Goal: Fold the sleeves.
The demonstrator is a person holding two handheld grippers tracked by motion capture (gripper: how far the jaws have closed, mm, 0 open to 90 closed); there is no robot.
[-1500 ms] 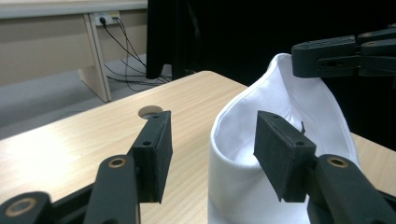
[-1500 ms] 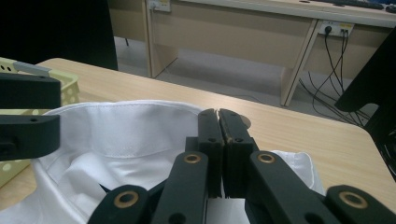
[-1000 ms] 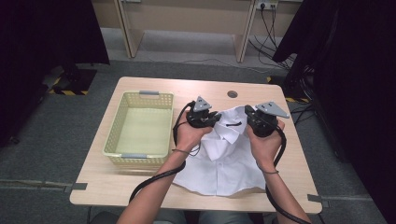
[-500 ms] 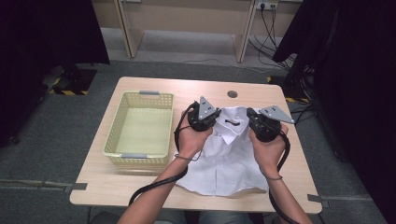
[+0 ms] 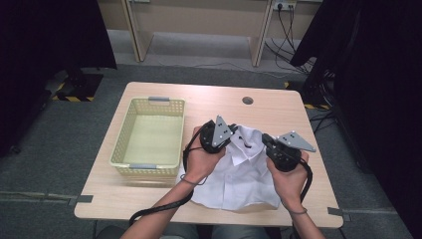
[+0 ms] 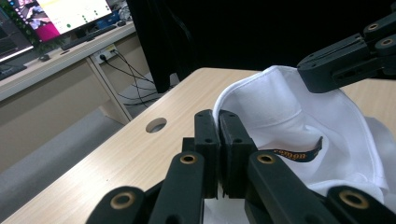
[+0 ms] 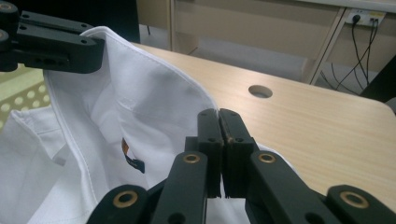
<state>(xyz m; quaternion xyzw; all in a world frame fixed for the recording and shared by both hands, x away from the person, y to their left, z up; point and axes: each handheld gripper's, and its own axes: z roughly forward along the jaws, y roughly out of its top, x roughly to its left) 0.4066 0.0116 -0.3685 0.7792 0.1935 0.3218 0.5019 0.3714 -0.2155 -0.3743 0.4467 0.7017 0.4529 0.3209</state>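
Observation:
A white shirt (image 5: 239, 174) lies on the wooden table (image 5: 278, 107), its hem toward the near edge. My left gripper (image 5: 233, 133) is shut on the left side of its collar (image 6: 289, 116), with the fabric pinched between the closed jaws (image 6: 218, 116). My right gripper (image 5: 266, 140) is shut on the collar's right side (image 7: 140, 107), its jaws closed on the edge (image 7: 218, 114). The collar stands lifted between them, showing a dark neck label (image 6: 299, 154). Each gripper view also shows the other gripper farther off, the right one (image 6: 345, 60) and the left one (image 7: 51, 46).
A pale yellow plastic basket (image 5: 128, 130) with nothing in it stands on the table's left half, close to my left hand. A round cable hole (image 5: 247, 100) sits near the far edge. Dark curtains hang at both sides of the room, and desk legs stand beyond.
Both hands have drawn toward the near edge of the table, the right one a little lower, bringing the collar with them. The shirt's hem has slid slightly nearer.

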